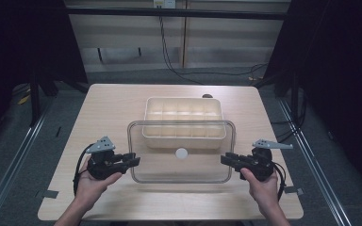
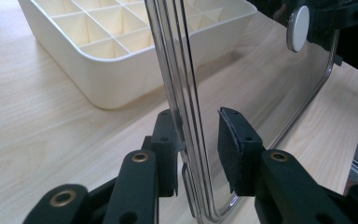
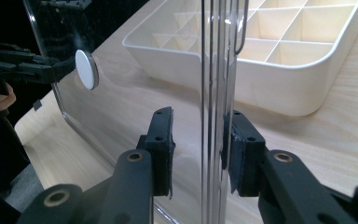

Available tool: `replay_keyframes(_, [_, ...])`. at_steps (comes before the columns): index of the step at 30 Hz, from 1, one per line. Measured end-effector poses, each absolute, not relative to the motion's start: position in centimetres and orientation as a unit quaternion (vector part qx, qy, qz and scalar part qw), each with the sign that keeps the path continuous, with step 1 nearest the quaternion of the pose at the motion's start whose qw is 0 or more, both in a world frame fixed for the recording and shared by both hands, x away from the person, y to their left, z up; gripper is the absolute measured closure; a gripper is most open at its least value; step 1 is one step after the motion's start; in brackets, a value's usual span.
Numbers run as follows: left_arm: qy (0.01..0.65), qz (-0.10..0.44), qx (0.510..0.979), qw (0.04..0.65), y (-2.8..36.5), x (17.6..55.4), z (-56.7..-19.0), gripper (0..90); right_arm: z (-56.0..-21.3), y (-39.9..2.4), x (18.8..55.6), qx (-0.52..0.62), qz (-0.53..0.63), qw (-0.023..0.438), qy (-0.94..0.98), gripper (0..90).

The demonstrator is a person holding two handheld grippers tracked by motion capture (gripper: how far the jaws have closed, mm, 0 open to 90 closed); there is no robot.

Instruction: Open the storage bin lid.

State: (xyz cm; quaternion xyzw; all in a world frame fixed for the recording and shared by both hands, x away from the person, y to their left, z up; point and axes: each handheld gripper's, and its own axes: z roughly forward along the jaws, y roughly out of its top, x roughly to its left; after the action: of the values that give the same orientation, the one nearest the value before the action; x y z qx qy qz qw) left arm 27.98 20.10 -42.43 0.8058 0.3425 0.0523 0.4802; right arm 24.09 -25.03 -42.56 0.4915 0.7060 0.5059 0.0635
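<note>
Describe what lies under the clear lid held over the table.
Through the clear lid you see bare table and the near edge of the cream compartment tray. Its white round knob covers a small patch beneath.

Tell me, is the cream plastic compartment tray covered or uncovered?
Uncovered: the cream plastic compartment tray shows its open cells, while the clear lid overlaps just its near edge.

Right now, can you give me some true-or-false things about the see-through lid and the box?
1. The clear lid has a white round knob. True.
2. The cream box is full of toys. False: its compartments are empty.
3. The left gripper and the right gripper are at opposite ends of the lid. True.
4. The lid covers the whole box. False: it overlaps only the box's near part.
</note>
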Motion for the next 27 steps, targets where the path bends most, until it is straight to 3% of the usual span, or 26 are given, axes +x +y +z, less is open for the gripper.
replay_keyframes(27, [0.35, 0.025, 0.815, 0.461, 19.8, 25.7, -44.5, 68.1, -44.9, -25.4, 21.5, 0.508, 0.491, 0.026, 0.708, 65.9])
